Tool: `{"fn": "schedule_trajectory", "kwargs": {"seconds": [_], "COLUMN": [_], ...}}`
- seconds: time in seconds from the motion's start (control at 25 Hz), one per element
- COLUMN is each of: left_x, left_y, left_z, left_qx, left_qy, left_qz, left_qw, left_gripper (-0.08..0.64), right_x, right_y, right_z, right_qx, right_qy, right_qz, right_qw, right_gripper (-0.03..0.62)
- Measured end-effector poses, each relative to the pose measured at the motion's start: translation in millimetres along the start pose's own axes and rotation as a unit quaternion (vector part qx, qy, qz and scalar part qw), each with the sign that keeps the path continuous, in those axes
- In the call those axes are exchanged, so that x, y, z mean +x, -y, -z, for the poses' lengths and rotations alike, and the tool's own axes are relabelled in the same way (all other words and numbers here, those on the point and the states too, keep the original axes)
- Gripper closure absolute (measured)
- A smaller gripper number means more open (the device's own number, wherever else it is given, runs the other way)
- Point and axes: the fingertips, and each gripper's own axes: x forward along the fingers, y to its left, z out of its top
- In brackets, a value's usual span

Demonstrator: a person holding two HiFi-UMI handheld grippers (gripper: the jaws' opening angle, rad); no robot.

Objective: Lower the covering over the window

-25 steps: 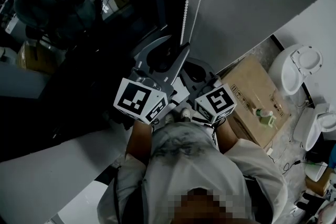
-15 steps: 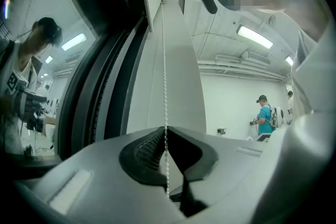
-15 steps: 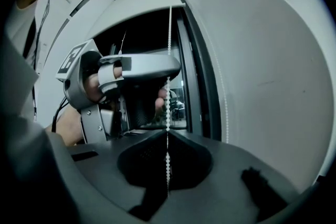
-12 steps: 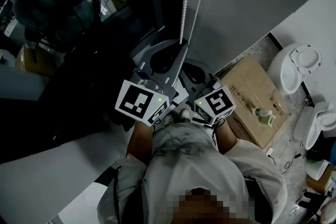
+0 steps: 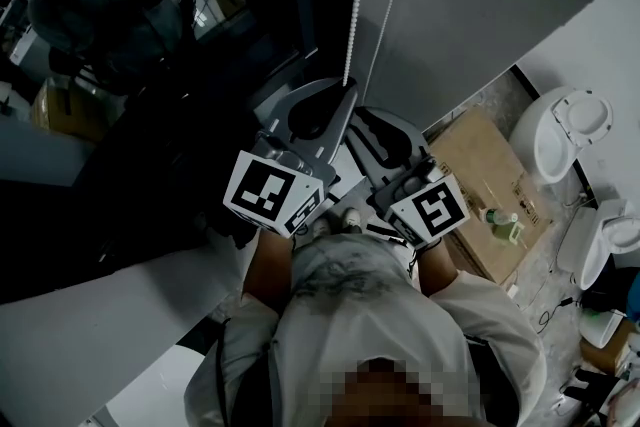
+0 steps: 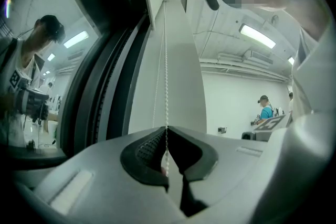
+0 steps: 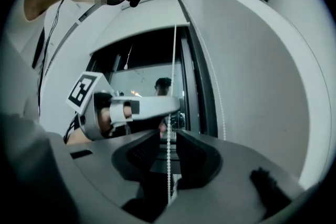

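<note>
Entry: white bead chain [image 5: 354,15], a thin two-strand loop of small round beads, hanging beside the dark window glass [image 5: 170,155]. Holding it is the left gripper [image 5: 346,90], whose jaws have just closed and now pinch one strand between the ribbed pads. Just beside it on the chain is the right gripper [image 5: 378,120], whose jaws have just been opening and now stand spread, with a strand running free between the pads and touching neither. Progress: judged mid-pull, hand over hand, one grip taken and the other let go. The glass next to the chain is bare at gripper level, so the covering is not down. A pale panel [image 7: 142,29] above the chain's held part may be the covering's lower edge, but the view is too dim and warped to be sure. Remaining: further pulls on the chain.
</note>
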Motion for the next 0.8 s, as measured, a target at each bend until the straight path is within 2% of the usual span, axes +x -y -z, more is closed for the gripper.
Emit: {"fn": "schedule_trajectory", "kwargs": {"seconds": [0.24,0.8], "left_x": [-2.9,-10.2], "left_y": [-0.9,0.8], "left_z": [25.7,94.0], "left_qx": [-0.017,-0.048], "left_qy": [-0.020,-0.082], "left_qz": [-0.003,-0.015], "left_qw": [0.9996,0.9953], "left_gripper": [0.543,0.543], "right_x": [-10.4,-6.1], "right_y": [8.1,12.2], "right_z": [-16.4,-41.8], "right_qx": [-0.003,-0.027], "right_qy": [0.014,0.047], "right_qz": [0.013,0.007], "right_qw": [1.000,0.998], "right_gripper": [0.485,0.483]}}
